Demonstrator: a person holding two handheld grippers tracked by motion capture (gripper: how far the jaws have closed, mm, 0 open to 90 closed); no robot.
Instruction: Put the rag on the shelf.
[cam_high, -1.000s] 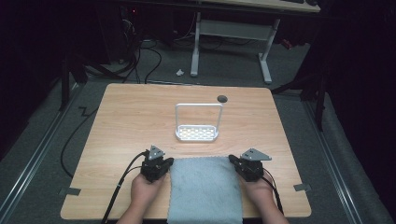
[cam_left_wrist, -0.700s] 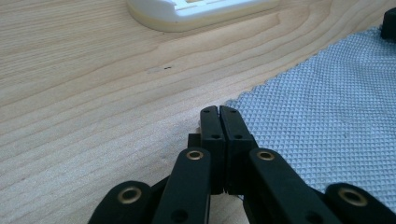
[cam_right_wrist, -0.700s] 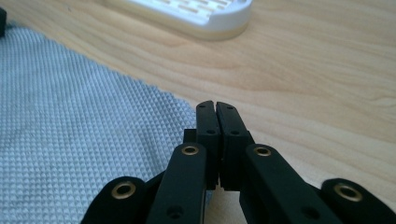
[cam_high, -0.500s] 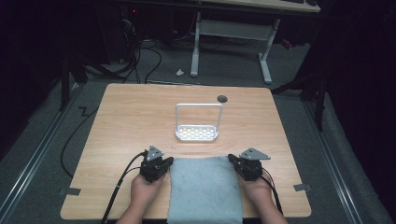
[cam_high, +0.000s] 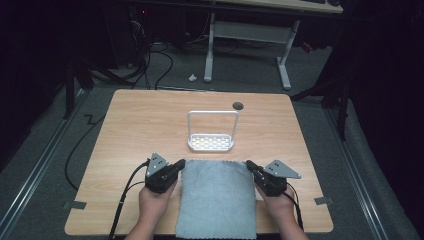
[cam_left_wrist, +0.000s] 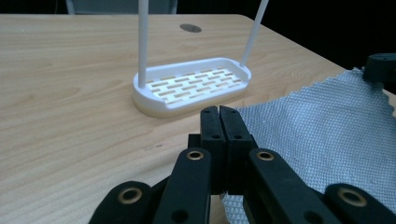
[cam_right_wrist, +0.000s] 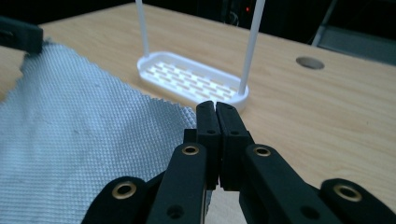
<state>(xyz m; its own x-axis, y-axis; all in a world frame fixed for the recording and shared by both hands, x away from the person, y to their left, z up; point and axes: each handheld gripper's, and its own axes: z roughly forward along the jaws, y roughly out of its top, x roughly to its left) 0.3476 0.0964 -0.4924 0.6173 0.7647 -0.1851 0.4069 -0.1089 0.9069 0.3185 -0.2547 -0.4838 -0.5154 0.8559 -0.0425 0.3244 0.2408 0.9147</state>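
Note:
A grey towel lies flat on the wooden table, reaching its near edge. My left gripper sits at the towel's far left corner, jaws shut. In the left gripper view its tips meet flush beside the towel edge, with no cloth seen between them. My right gripper is at the far right corner, also shut. Its tips lie over the edge of the towel. A small white slotted rack with a tall wire hoop stands just beyond the towel.
A round cable hole is in the table behind the rack. Black cables trail from the left gripper over the near edge. A white-legged desk and loose cables stand on the floor beyond the table.

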